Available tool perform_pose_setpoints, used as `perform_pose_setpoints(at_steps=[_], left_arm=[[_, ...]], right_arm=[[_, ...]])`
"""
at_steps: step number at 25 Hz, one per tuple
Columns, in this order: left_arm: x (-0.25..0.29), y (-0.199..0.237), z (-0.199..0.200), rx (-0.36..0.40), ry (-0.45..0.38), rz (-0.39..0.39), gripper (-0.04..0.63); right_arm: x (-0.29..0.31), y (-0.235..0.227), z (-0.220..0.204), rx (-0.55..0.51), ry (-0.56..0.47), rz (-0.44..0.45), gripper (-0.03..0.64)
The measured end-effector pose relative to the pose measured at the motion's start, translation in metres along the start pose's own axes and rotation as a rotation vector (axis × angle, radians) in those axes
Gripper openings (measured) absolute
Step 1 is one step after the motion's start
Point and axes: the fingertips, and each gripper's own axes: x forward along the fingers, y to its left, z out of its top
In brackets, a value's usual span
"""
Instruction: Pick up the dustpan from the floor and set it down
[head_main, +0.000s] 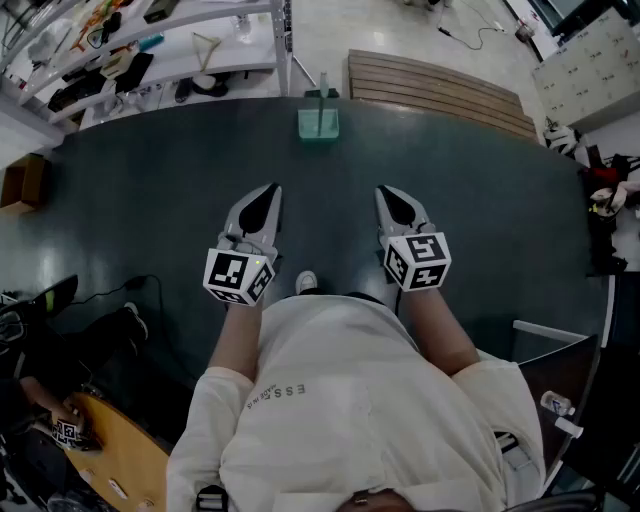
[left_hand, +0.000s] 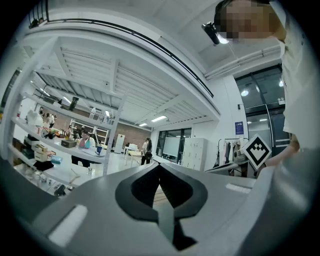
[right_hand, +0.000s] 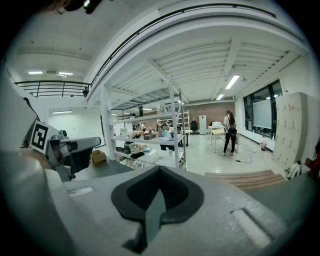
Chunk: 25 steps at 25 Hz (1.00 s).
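- The dustpan (head_main: 318, 124) is pale green and sits on the dark floor (head_main: 150, 220), near that floor's far edge and straight ahead of the person; a thin handle shows at its far side.
- It is well apart from both grippers — nothing touches it.
- The left gripper (head_main: 271, 190) is held out over the dark floor. Its jaws are pressed together at the tips and there is nothing between them, as the left gripper view confirms (left_hand: 159, 166).
- The right gripper (head_main: 387, 192) is held beside it at about the same reach, the two apart from each other. Its jaws are likewise closed tip to tip and empty, seen plainly in the right gripper view (right_hand: 159, 169).
- Each gripper carries a cube with black-and-white markers at its rear; the left gripper view catches the right one (left_hand: 256, 151) at its right edge.
- The person wears a white shirt (head_main: 340, 400), and one shoe (head_main: 306, 283) shows on the floor between the two forearms.
- Just beyond the dustpan, past the dark floor's edge, lies a slatted wooden platform (head_main: 440, 92) to the right — white shelving (head_main: 160, 45) loaded with small items stands to the left.
- A cardboard box (head_main: 22, 182) sits at the far left edge of the dark floor.
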Motion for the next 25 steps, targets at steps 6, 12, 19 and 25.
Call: perform_pose_setpoints(at_steps=[6,12,19,25], left_arm=[[0.004,-0.007,0.0,-0.006,-0.002,-0.034,0.009],[0.006,-0.007,0.0,-0.013,-0.001,-0.048,0.009],[0.005,0.007,0.0,-0.021,-0.006,-0.034,0.009],[0.005,0.029,0.002,-0.029,-0.021,-0.026,0.009]], right_arm=[[0.001,-0.001,0.0,-0.006,0.009,-0.004,-0.009],[0.002,-0.006,0.002,0.033,0.008,-0.031,-0.009],[0.009,-0.005,0.002,0.047,0.011,-0.051,-0.009],[0.023,-0.003,0.002,0.05,0.023,-0.08,-0.009]])
